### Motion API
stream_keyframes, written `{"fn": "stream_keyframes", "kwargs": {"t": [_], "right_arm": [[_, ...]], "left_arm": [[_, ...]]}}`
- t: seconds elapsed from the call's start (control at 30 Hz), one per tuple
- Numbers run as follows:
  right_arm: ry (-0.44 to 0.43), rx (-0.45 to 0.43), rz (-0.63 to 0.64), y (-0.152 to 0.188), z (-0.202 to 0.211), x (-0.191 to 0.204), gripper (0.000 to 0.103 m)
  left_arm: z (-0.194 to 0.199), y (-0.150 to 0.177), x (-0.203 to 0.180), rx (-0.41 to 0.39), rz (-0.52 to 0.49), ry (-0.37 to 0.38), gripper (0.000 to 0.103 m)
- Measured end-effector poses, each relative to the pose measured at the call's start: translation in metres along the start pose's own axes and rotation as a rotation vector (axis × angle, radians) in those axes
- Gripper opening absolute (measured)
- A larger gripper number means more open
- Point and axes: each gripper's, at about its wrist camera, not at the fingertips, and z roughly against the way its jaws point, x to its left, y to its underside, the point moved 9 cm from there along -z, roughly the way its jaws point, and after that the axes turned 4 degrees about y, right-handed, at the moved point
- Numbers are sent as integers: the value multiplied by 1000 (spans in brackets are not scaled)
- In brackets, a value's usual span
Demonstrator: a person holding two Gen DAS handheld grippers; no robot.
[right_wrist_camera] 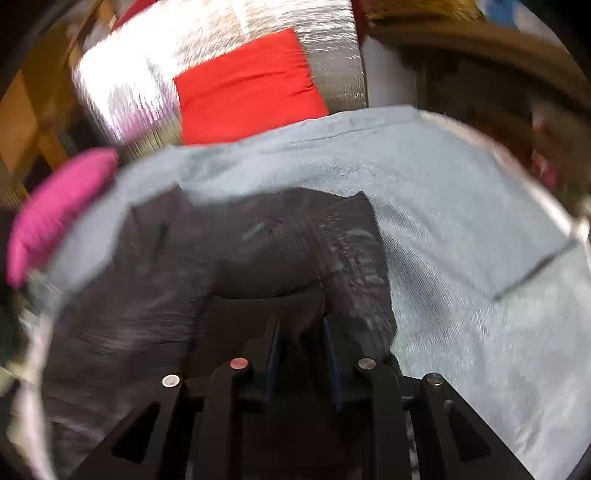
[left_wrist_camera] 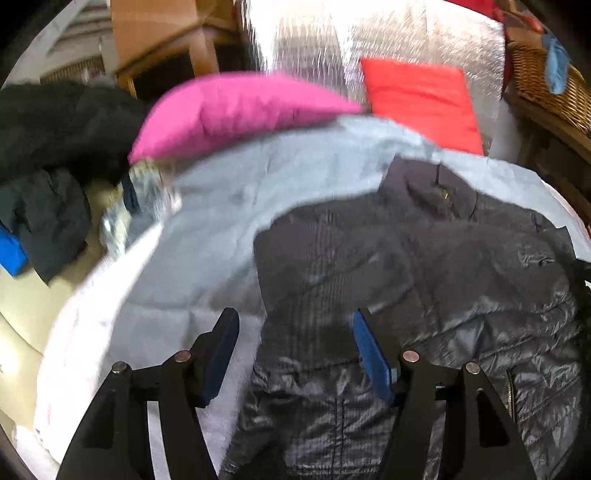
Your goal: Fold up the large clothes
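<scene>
Dark quilted jacket [right_wrist_camera: 258, 251]: fold pinched in right gripper [right_wrist_camera: 299, 332]; left gripper [left_wrist_camera: 293, 328] jaws apart, empty, over jacket on pale blue sheet [left_wrist_camera: 207, 221].

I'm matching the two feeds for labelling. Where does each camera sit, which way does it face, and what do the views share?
Left wrist: on the left gripper, looking forward and down at the dark jacket on the blue sheet; its open fingers show.
Right wrist: on the right gripper, looking forward and down; its fingers pinch the jacket.
Shared: jacket, sheet, pink cushion, red cushion, foil backdrop.
</scene>
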Motion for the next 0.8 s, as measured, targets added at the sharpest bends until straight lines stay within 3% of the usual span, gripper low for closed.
{"fn": "stream_keyframes", "kwargs": {"t": [0.03, 0.07, 0.1, 0.13, 0.2, 0.3, 0.43, 0.53, 0.6, 0.67, 0.77, 0.8], "right_arm": [[-29, -7, -37, 0, 8, -6, 40], [-53, -15, -70, 1, 17, -13, 72], [-81, -28, -104, 3, 27, -22, 89], [-107, -53, -129, 5, 38, -30, 89], [-132, -80, -146, 10, 57, -45, 89], [-123, -88, -127, 21, 72, -59, 89], [-120, -62, -89, 18, 68, -48, 87], [-158, -32, -33, 12, 56, -19, 81], [-146, 47, -9, 15, 36, 1, 72], [-87, 97, 3, 19, 14, 7, 70], [48, 141, 94, 27, -15, 16, 41], [89, 123, 131, 25, -15, 19, 36]], "left_arm": [[-5, 4, 3, 29, 22, 16, 65], [-8, 7, 6, 50, 41, 29, 65], [-10, 9, 8, 64, 57, 42, 65], [-10, 11, 9, 71, 68, 50, 66], [-10, 13, 13, 72, 78, 48, 78], [-12, 18, 13, 71, 79, 34, 79], [-23, 23, 14, 104, 92, 47, 79], [-28, 22, 17, 121, 109, 54, 79], [-32, 22, 16, 127, 88, 43, 79], [-40, 26, 11, 160, 40, 18, 80], [-49, 32, 5, 189, -13, 7, 80], [-48, 31, 5, 190, -14, 10, 80]]}}
